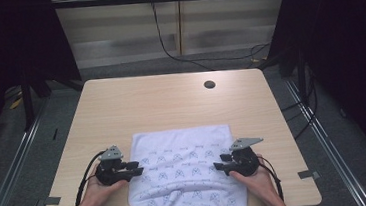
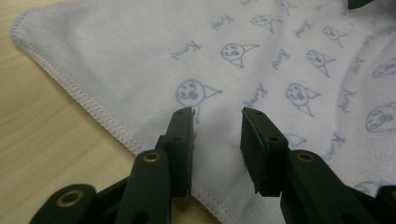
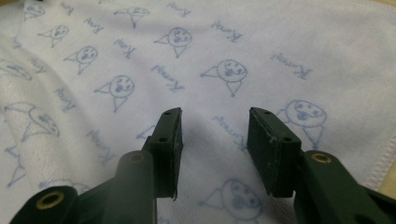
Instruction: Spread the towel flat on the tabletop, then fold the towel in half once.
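We hover both hand-held grippers, left [image 1: 137, 167] and right [image 1: 217, 162], parted over the towel [image 1: 184, 173]; next, probably pinching its side edges.

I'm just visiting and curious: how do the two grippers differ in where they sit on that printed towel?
The left gripper hovers just inside the towel's stitched left edge, bare table beside it. The right gripper sits at the towel's right side, over printed cloth, its hem off to one side. Both have open jaws, gripping nothing, pointing inward.
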Available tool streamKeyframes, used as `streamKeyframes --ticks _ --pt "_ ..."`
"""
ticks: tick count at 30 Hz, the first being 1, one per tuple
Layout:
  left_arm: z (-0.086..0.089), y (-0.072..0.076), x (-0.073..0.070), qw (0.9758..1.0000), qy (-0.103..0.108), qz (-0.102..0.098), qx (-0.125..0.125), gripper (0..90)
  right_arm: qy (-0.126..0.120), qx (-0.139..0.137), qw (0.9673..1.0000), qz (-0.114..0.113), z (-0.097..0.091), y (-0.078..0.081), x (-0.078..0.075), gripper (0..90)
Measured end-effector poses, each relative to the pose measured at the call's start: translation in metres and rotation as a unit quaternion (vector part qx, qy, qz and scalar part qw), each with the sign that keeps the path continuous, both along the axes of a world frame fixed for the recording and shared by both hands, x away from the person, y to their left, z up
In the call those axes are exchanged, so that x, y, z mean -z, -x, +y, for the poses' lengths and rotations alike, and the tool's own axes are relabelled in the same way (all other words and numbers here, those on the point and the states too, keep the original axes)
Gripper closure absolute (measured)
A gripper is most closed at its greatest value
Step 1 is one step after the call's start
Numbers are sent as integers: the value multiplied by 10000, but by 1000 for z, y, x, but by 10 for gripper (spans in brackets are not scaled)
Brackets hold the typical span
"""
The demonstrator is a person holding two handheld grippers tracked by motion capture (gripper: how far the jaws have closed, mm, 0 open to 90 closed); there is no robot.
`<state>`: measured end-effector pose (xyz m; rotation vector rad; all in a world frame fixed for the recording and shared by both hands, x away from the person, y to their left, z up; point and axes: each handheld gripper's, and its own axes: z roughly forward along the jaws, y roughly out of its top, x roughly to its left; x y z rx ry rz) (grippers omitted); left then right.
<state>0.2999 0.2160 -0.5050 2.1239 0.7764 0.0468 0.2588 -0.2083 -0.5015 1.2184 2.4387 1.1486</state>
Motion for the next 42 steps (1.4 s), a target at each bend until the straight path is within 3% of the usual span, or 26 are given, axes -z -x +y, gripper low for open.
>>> streamKeyframes --ticks 5,6,8,9,12,15,16,20,25,28,31,34,35,37,38,40,42 --pt "0 16 -2 9999 -69 65 47 641 23 -204 9995 259 4 17 -5 551" --pt "0 21 -2 9999 13 140 100 637 -10 -265 9992 290 5 20 -5 544" --pt "1 24 -2 9998 -57 5 177 637 1 -293 9993 242 4 24 -9 534" --pt "2 23 -2 9998 -21 80 164 637 -143 -265 9994 148 1 23 -11 529" --pt "4 20 -2 9999 80 130 75 627 -357 91 9992 -121 -11 10 -18 501" --pt "1 18 -3 9999 12 67 108 623 -550 414 9971 -325 -26 -11 -25 501" --pt "1 17 -2 9999 5 93 113 623 -529 484 9965 -430 -29 -17 -26 501" --pt "-1 17 -2 9999 2 90 138 623 -427 679 9956 -486 -38 -42 -21 501" --pt "1 17 -2 9998 75 139 103 616 41 720 9971 -238 -33 -69 -1 475" --pt "2 10 -6 9991 229 187 303 628 80 870 9956 -332 -33 -77 4 453" --pt "-4 -4 -12 9995 223 122 174 614 204 910 9949 -397 -33 -78 9 455" --pt "-8 -19 -19 9996 266 -6 90 596 339 911 9941 -489 -32 -76 9 531" --pt "-8 -25 -20 9997 254 -24 52 581 299 867 9946 -481 -31 -74 9 607" --pt "-6 -37 -21 9993 305 -148 -177 572 357 746 9953 -496 -27 -71 8 708" --pt "-4 -44 -20 9990 328 -86 -275 565 353 663 9960 -482 -25 -70 7 761" --pt "-2 -55 -17 9981 129 -185 -577 533 363 638 9962 -458 -22 -67 6 832" --pt "4 -63 -13 9960 320 -115 -829 532 343 572 9968 -446 -20 -65 6 863"
